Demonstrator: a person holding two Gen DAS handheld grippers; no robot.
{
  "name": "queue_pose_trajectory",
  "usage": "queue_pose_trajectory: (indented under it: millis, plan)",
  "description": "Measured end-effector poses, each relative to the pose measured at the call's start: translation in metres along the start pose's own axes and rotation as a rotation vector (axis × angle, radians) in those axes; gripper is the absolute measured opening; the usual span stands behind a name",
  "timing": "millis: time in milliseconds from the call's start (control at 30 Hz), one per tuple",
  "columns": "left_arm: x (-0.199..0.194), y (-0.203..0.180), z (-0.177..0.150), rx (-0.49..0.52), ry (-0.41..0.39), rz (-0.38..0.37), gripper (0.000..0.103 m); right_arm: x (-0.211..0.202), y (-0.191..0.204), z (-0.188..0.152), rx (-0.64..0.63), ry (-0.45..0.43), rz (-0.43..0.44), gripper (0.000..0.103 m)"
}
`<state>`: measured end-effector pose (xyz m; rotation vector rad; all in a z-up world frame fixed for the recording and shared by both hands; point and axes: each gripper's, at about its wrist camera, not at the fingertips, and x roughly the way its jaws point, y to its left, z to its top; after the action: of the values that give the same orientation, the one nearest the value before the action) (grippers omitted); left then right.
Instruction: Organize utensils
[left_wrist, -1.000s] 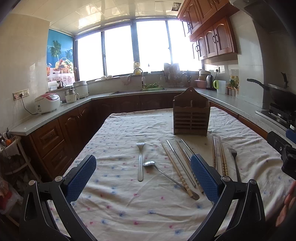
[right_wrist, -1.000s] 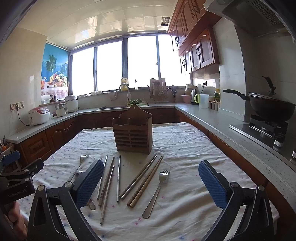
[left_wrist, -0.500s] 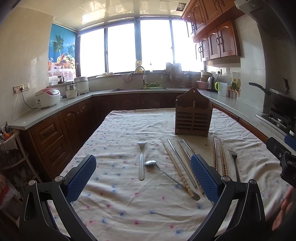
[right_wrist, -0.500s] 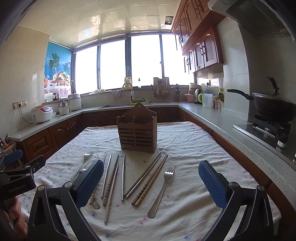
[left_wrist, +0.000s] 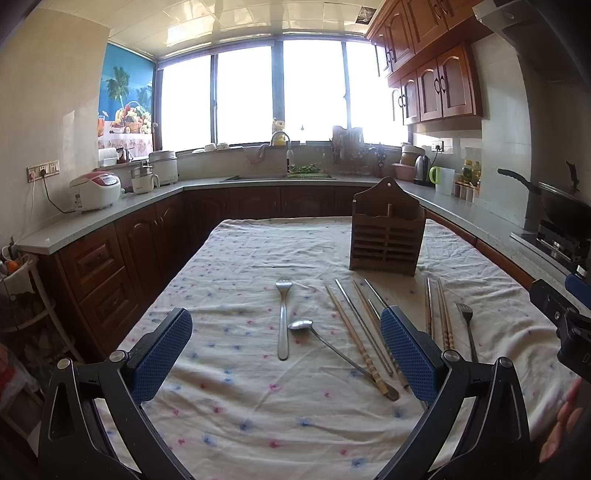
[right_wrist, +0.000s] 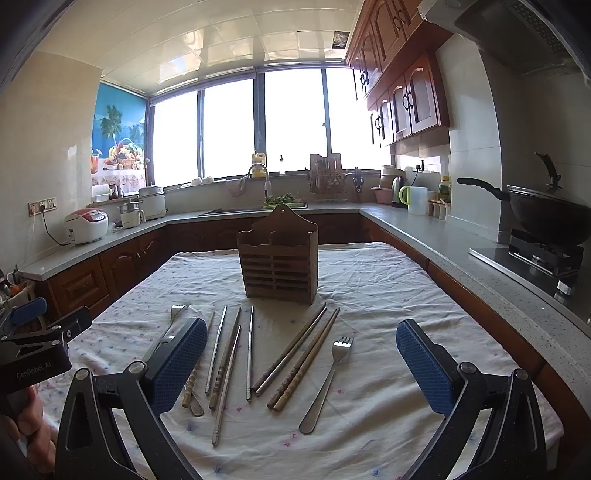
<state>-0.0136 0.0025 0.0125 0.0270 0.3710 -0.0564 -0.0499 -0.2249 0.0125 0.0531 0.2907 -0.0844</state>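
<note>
Both grippers are wide open and empty, hovering over the cloth-covered surface (left_wrist: 229, 258). A fork (left_wrist: 283, 317) and spoon (left_wrist: 325, 345) lie right ahead of the left gripper (left_wrist: 286, 354). Another fork (right_wrist: 327, 376) and chopsticks (right_wrist: 303, 363) lie between the right gripper (right_wrist: 301, 363) fingers, wooden holder (right_wrist: 277, 258) standing beyond.

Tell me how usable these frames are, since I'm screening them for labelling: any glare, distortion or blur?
Left wrist view: windows blown out white, counters bowed by fisheye, utensils and spoon sharp. Right wrist view: the same window glare, corners vignetted black, wooden holder and fork crisp, no motion blur.
</note>
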Motion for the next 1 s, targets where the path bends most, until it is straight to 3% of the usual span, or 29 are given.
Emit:
queue_pose_trajectory:
  millis: [767, 1000]
  plan:
    - [0.003, 0.003, 0.004, -0.021, 0.014, -0.022, 0.103, 0.003, -0.001, -0.001, 0.008, 0.003, 0.011, 0.103]
    - [0.03, 0.012, 0.005, -0.07, 0.115, -0.046, 0.103, 0.019, -0.01, -0.002, 0.039, 0.055, 0.018, 0.103]
